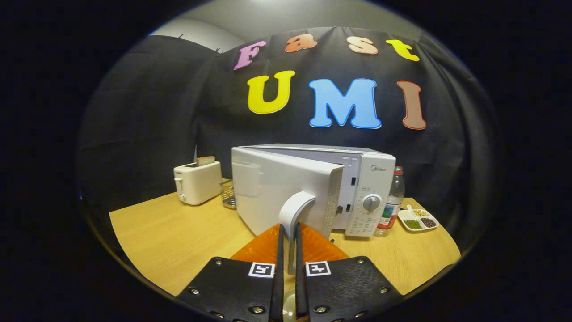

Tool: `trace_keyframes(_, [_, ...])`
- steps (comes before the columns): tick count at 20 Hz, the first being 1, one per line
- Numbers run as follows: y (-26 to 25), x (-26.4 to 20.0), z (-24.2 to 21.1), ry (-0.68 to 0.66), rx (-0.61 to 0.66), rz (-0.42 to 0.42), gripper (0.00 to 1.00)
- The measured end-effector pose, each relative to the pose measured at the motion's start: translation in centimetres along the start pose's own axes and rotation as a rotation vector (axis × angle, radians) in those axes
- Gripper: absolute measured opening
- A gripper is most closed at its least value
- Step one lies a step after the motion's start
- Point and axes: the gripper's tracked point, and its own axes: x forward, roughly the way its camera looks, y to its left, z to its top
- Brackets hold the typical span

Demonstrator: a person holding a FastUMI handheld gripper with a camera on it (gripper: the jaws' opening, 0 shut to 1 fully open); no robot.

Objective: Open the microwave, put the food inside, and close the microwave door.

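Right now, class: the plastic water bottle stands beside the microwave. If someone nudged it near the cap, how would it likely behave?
The bottle is tall and narrow, so it would probably tip rather than slide. Once down, its round body would likely roll on the table. The hand-held gripper is shut on the microwave door handle, well away from it.

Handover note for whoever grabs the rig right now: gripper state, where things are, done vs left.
Gripper: fingers closed on the microwave door handle, one on each side of it.
Microwave: on the wooden table, door swung partly open toward the gripper.
Beside it: toaster with a slice in its slot and a wire basket on one side, a water bottle and a divided dish of beans on the other.
Done: door unlatched, partly open.
Left: swing the door fully open, release the handle, fetch the food, load it, shut the door. Which item is the food I cannot tell.
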Motion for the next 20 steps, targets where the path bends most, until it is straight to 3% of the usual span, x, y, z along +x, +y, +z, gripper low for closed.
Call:
trace_keyframes(4, [7.5,-2.1,-0.5,0.023,0.049,0.184,0.11])
trace_keyframes(6, [11.2,-3.0,-0.7,0.024,0.012,0.244,0.11])
trace_keyframes(15, [24.7,-3.5,-1.3,0.001,-0.006,0.396,0.11])
trace_keyframes(20, [26.6,-4.2,-0.2,-0.003,0.062,0.450,0.11])
